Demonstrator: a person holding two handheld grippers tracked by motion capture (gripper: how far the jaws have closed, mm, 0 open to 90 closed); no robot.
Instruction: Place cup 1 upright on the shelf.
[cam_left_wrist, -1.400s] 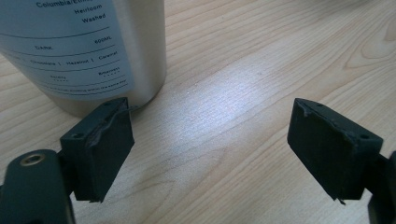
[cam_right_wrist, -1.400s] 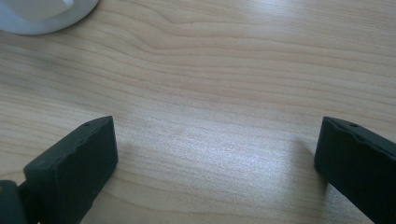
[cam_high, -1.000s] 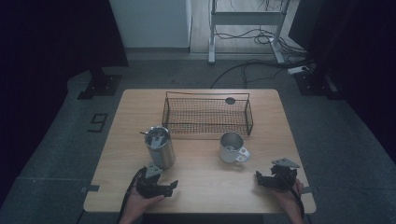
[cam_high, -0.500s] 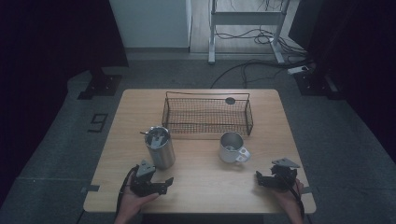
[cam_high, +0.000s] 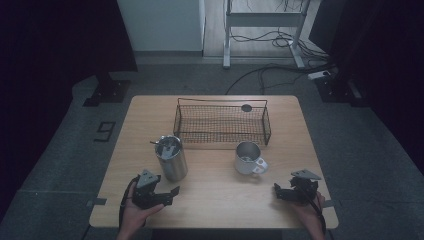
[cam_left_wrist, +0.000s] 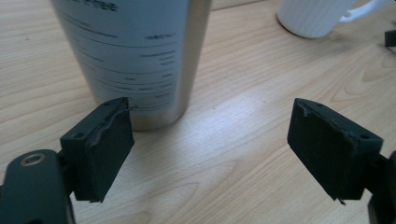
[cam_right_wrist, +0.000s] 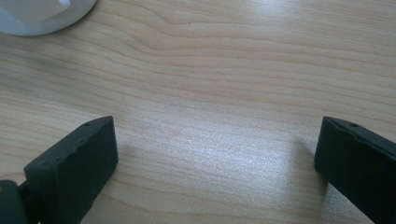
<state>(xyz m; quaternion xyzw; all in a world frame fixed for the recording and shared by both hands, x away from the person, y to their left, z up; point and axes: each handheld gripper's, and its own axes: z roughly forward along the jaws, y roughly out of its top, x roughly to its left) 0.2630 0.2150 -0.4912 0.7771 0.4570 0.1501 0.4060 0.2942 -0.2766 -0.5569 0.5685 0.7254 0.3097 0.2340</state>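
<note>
A steel tumbler (cam_high: 171, 159) with a utensil standing in it is on the wooden table (cam_high: 215, 200), left of centre. A white ribbed mug (cam_high: 247, 158) stands to its right. My left gripper (cam_high: 172, 192) lies near the front edge, just in front of the tumbler and pointing right. In the left gripper view its jaws (cam_left_wrist: 210, 140) are apart with only bare wood between them, the tumbler (cam_left_wrist: 135, 56) close behind the left jaw and the mug (cam_left_wrist: 317, 16) farther off. My right gripper (cam_high: 276, 190) is open at the front right, pointing left; nothing lies between its jaws (cam_right_wrist: 217, 154).
A black wire basket (cam_high: 222, 122) stands across the back of the table behind the tumbler and mug. A small dark round spot (cam_high: 246, 107) sits at its far side. The mug's base (cam_right_wrist: 37, 16) is at the top left of the right gripper view.
My left gripper has drifted a little to the left and lifted slightly. The right gripper, tumbler and mug have stayed where they were.
</note>
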